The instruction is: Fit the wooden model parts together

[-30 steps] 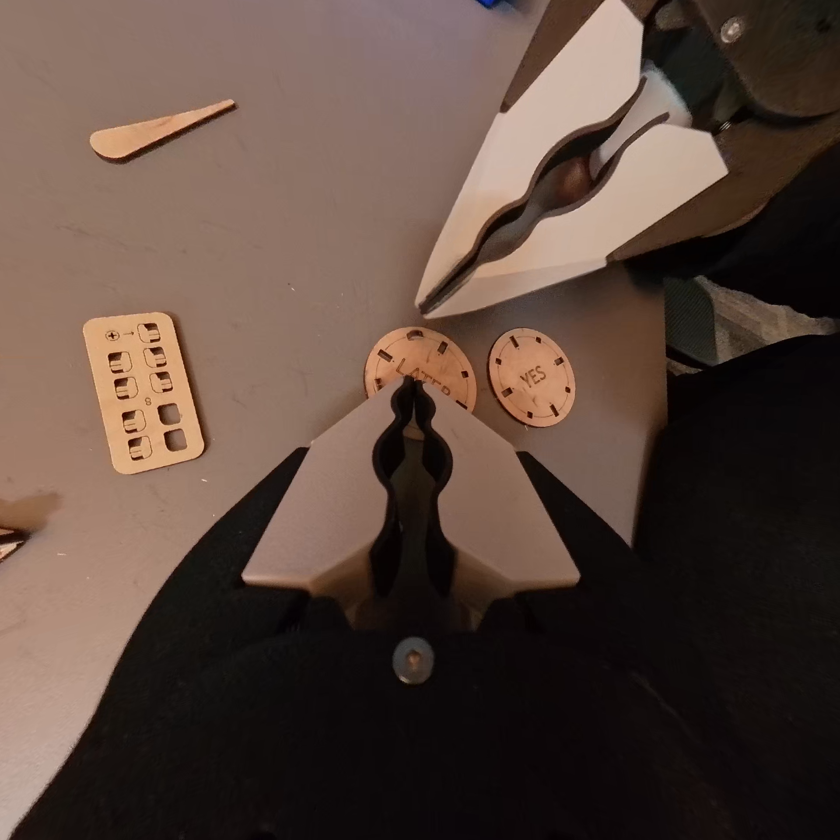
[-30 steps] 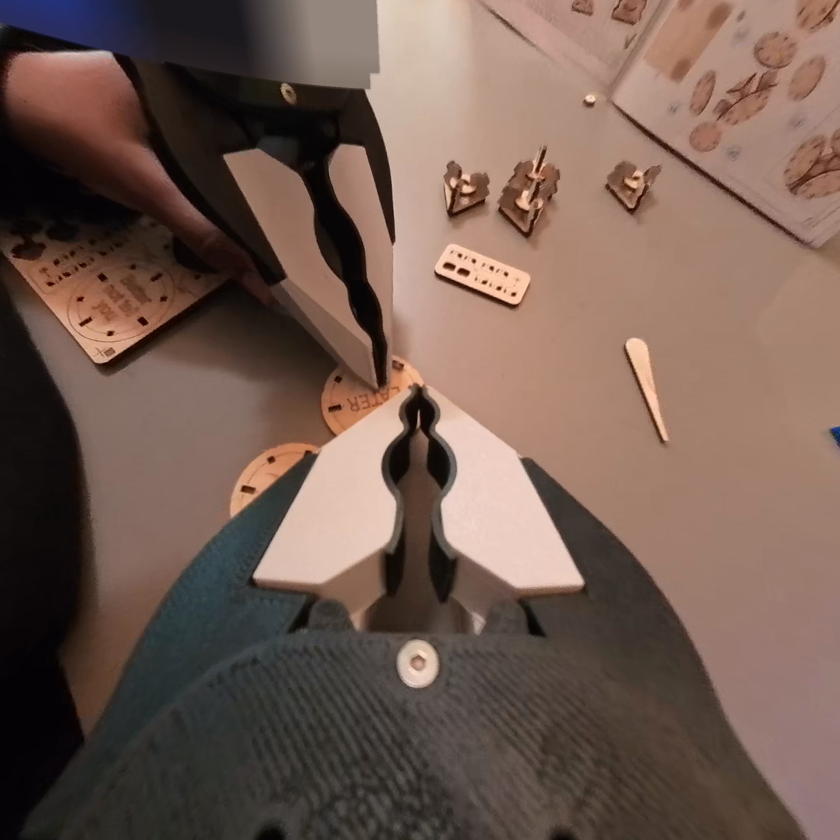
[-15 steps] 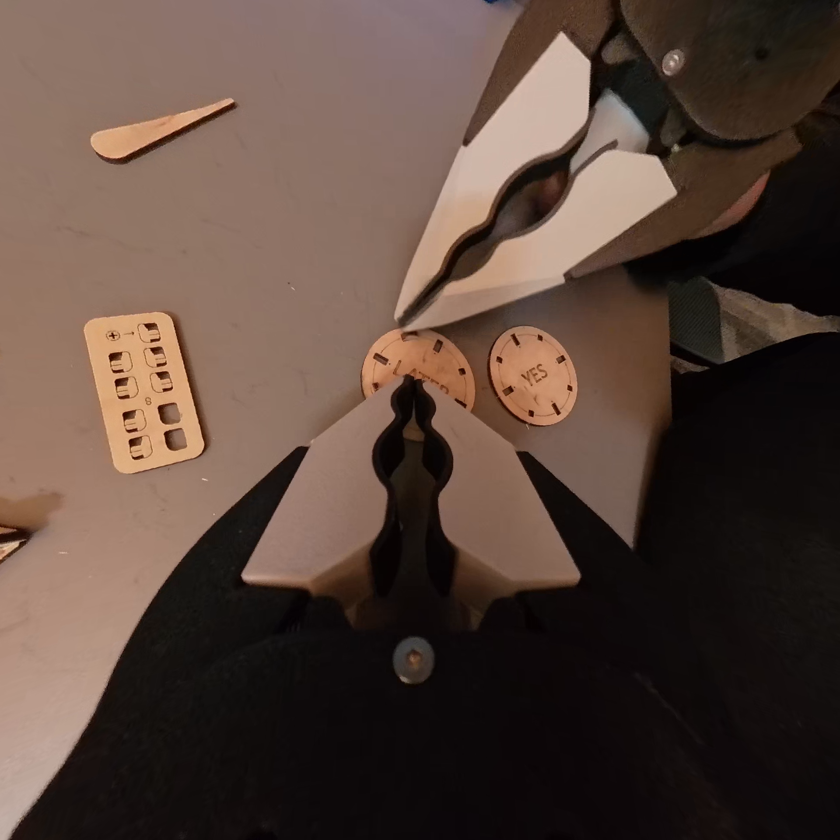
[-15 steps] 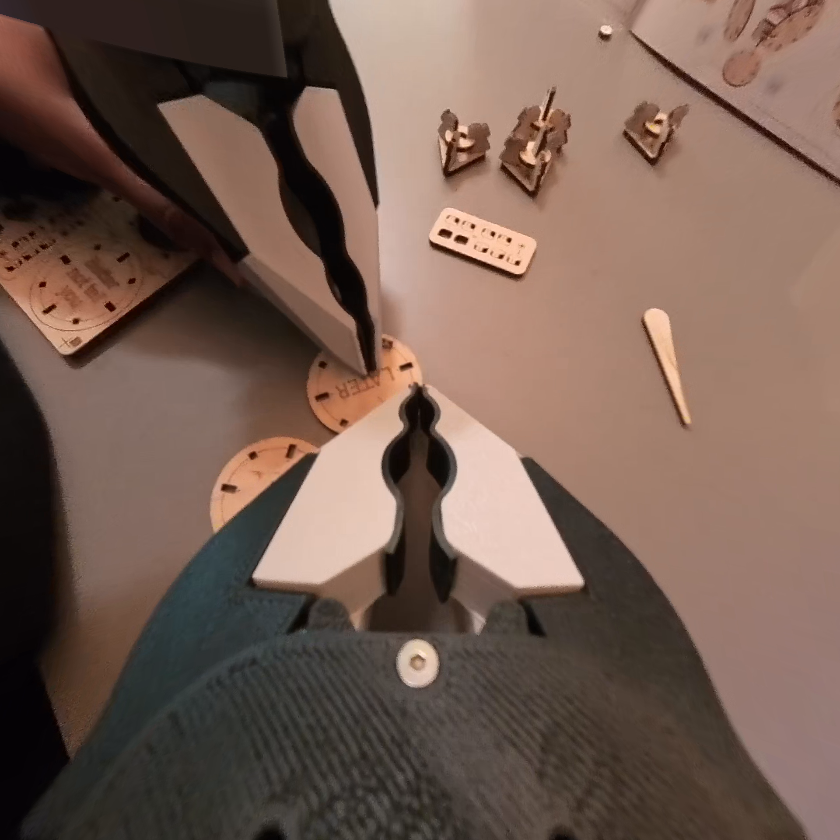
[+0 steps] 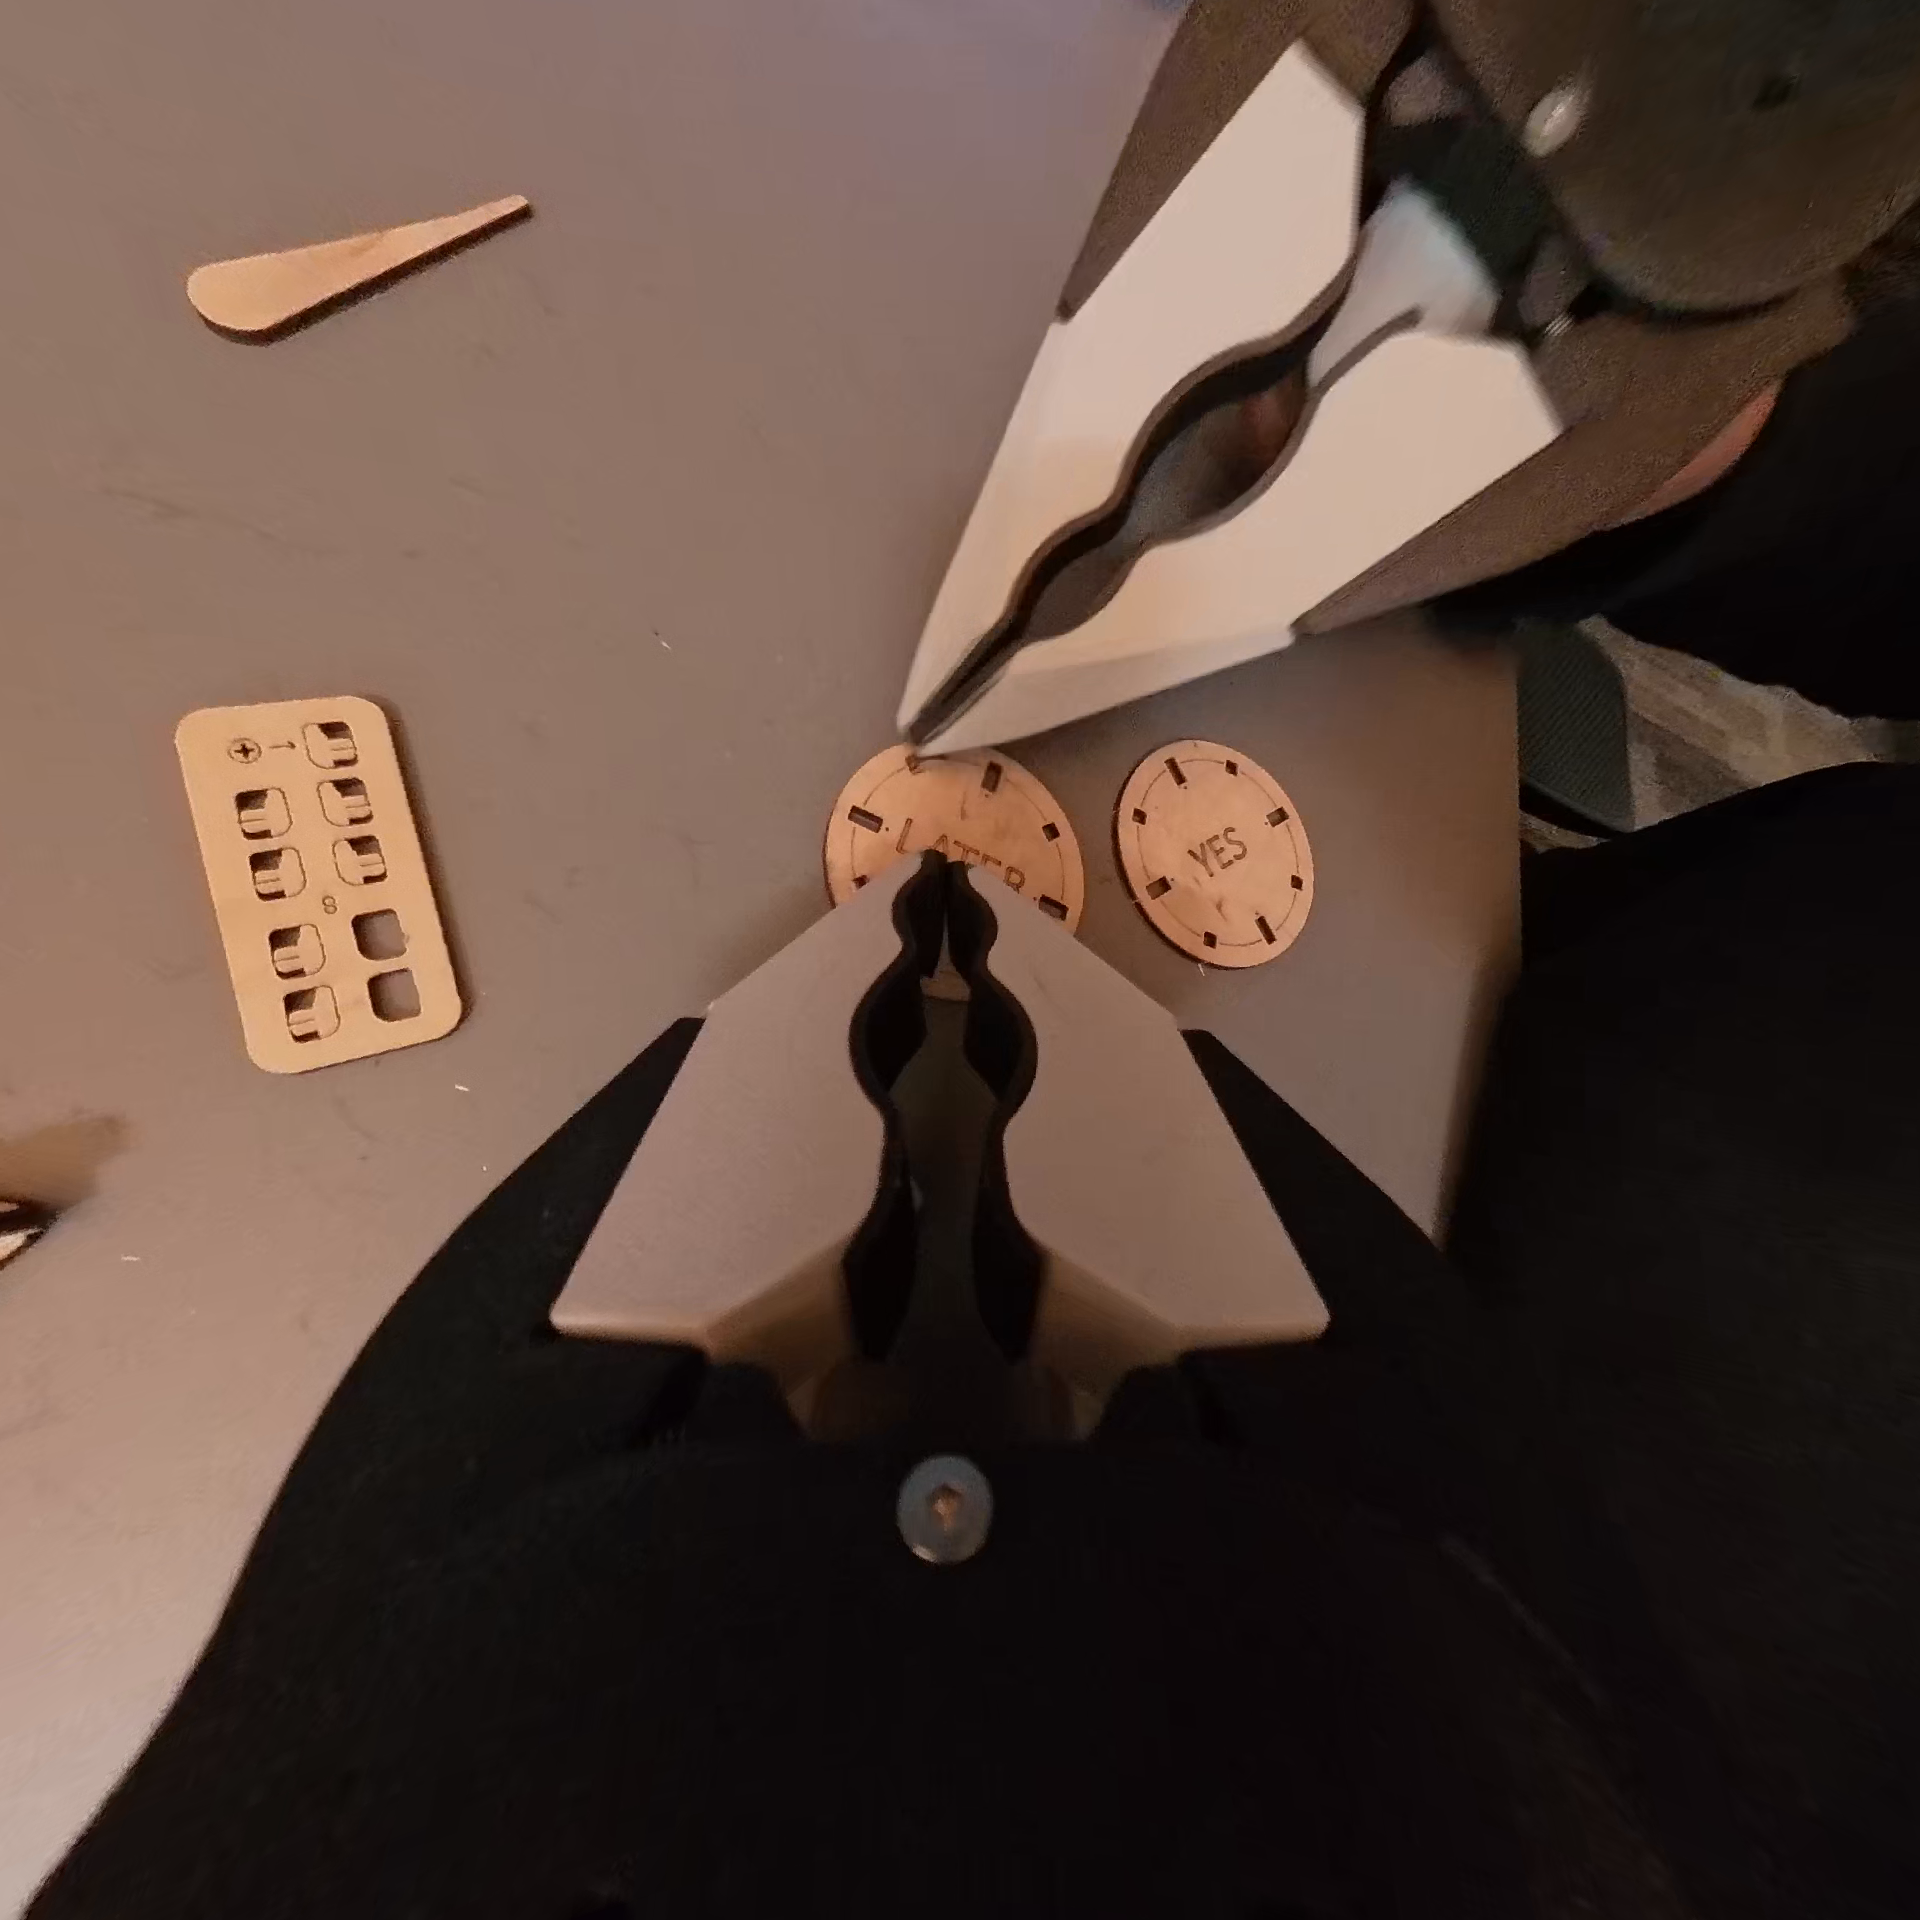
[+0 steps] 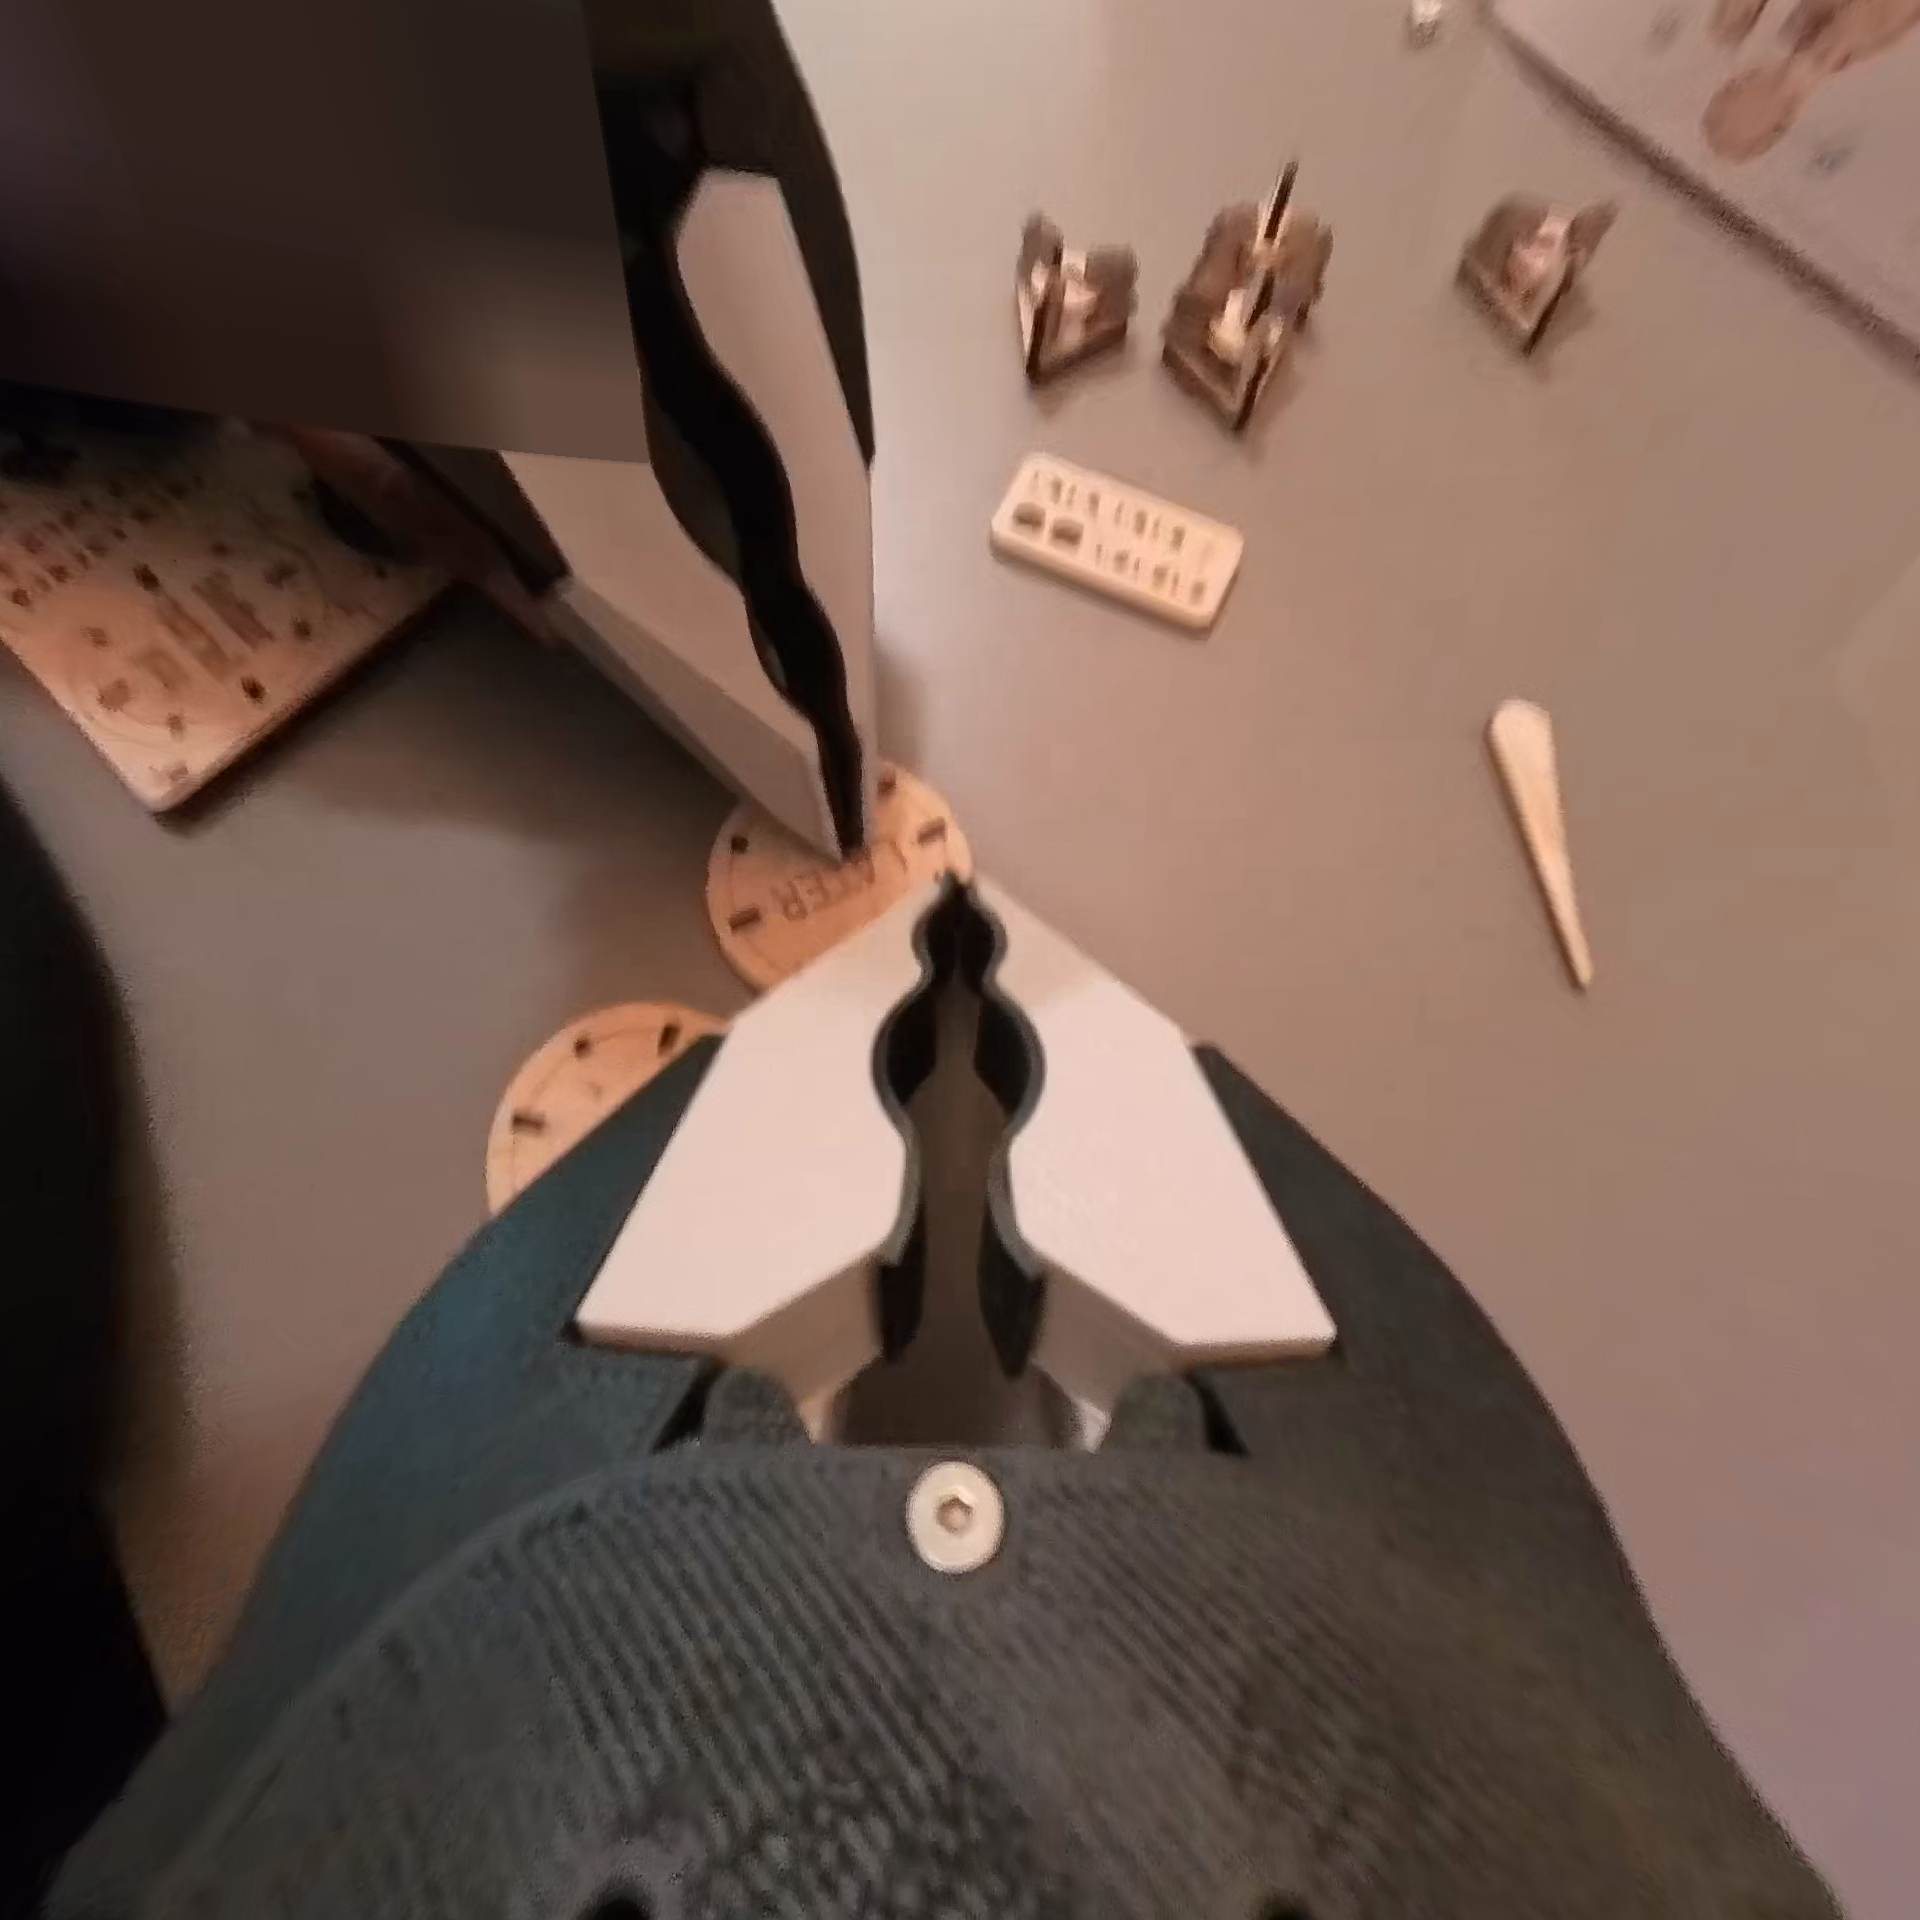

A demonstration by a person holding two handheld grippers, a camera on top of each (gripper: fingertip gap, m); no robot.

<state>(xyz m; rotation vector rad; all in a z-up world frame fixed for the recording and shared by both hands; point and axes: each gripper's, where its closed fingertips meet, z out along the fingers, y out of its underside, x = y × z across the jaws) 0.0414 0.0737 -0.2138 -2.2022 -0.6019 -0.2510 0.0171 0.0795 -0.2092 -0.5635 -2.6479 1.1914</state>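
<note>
Both claws are closed with nothing gripped: the left claw [image 5: 940,878] tips down on a thin wooden disc [image 5: 935,821] flat on the table [image 5: 623,520], the right claw [image 6: 951,888] at its far rim. Light, stiff, probably snappable; only its edge offers purchase.

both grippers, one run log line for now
left gripper: shut, tip on engraved wooden disc | right gripper: shut, tip at disc's far rim
</note>
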